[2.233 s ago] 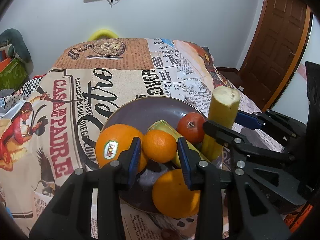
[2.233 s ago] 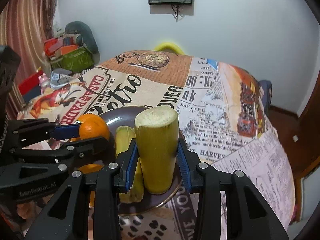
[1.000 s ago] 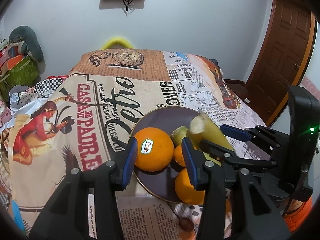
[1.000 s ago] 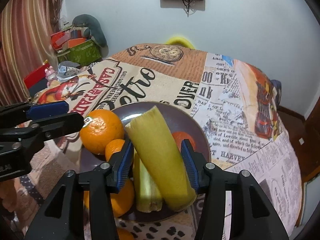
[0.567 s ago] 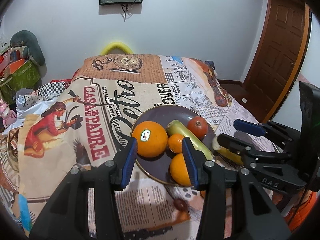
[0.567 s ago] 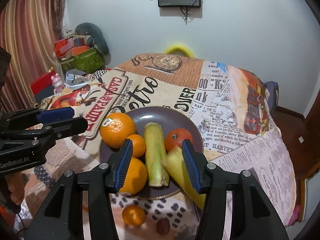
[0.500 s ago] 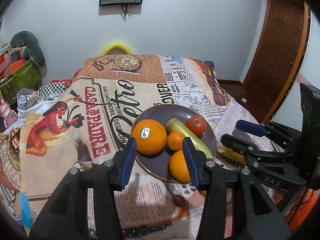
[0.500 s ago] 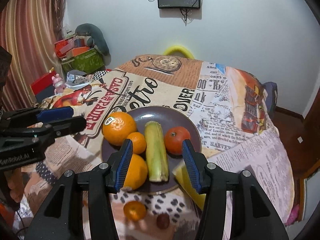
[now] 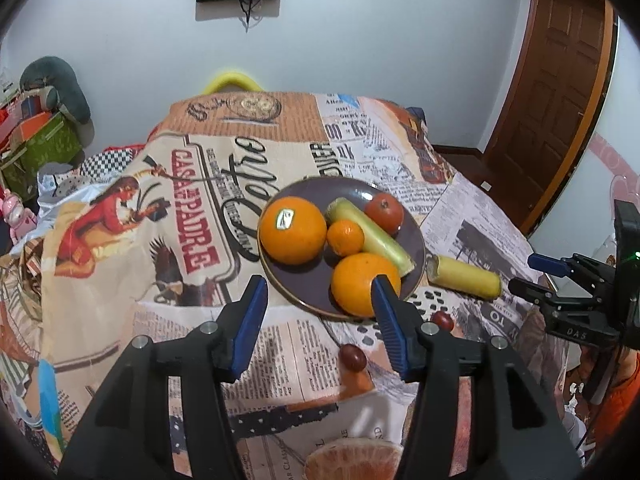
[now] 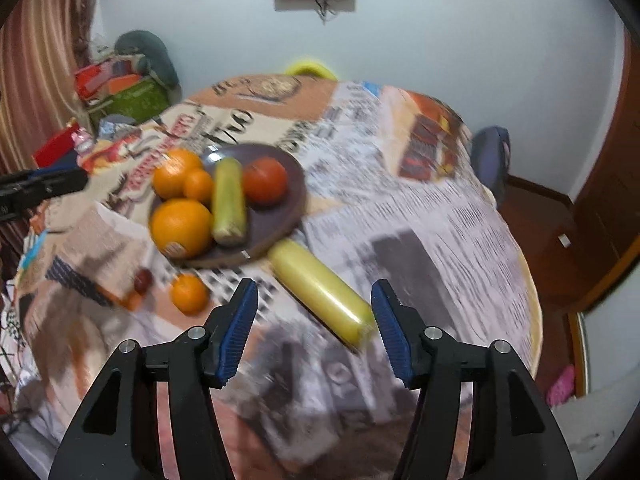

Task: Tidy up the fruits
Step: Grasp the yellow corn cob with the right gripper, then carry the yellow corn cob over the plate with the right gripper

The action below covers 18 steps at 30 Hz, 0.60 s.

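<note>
Left claw [image 9: 318, 322]: released, blue pads spread wide with nothing between them, held above the near edge of the worktop.
Right claw [image 10: 314, 326]: released, pads apart and bare, held above the yellow stalk.
Yellow stalk [image 10: 320, 290]: lies flat on the worktop cloth [image 9: 120, 248] just outside the plate rim, apart from both claws.
Plate [image 9: 316, 292]: dark, round, on the cloth; holds a stickered large orange [image 9: 292, 230], a second large orange [image 9: 364, 284], a small orange [image 9: 345, 237], a green stalk [image 9: 370, 236] and a red tomato [image 9: 384, 212].
Loose fruit: a small mandarin [image 10: 189, 294] and a dark grape [image 10: 143, 281] sit on the cloth near the plate; a second grape [image 9: 442, 320] lies close by.
Picture quality: the right wrist view is blurred.
</note>
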Available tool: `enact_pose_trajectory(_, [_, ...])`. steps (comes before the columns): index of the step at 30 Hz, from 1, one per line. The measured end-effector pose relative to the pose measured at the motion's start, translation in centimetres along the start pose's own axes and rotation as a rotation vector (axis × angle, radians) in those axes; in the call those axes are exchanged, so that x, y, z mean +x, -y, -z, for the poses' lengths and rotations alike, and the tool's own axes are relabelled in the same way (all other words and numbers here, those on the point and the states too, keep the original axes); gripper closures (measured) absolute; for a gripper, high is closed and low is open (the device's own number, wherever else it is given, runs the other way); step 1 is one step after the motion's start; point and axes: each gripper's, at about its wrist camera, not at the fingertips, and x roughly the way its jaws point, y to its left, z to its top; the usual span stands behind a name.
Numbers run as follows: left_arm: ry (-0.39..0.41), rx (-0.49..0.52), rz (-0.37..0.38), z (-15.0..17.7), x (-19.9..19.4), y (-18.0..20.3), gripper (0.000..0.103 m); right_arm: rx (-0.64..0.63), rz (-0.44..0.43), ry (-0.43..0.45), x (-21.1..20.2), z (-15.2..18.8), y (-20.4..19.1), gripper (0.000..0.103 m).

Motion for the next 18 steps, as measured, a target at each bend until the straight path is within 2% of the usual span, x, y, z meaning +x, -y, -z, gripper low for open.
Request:
enact_pose_trajectory(9, [-0.069,-0.014,-0.011,0.4,3.6,-0.5,0.049,-0.036,-0.043,-0.071,5.3,-0.6,-0.6,0.047])
enact_pose_trajectory(13, [-0.077,-0.014,-0.018,0.2,4.6,-0.9,0.049,-0.109,-0.009,-0.111,7.7,-0.8,-1.5,0.044])
enact_pose_trajectory(15, [-0.082,-0.022,-0.019,0.1,5.1,-1.1,0.049,-0.106,-0.023,-0.124,8.3,-0.8,-1.3,0.042])
enact_pose_trajectory(18, [-0.088,-0.036,-0.019,0.0,5.8,-1.4,0.049,-0.059,-0.053,-0.121,8.4,-0.9,-0.6,0.044])
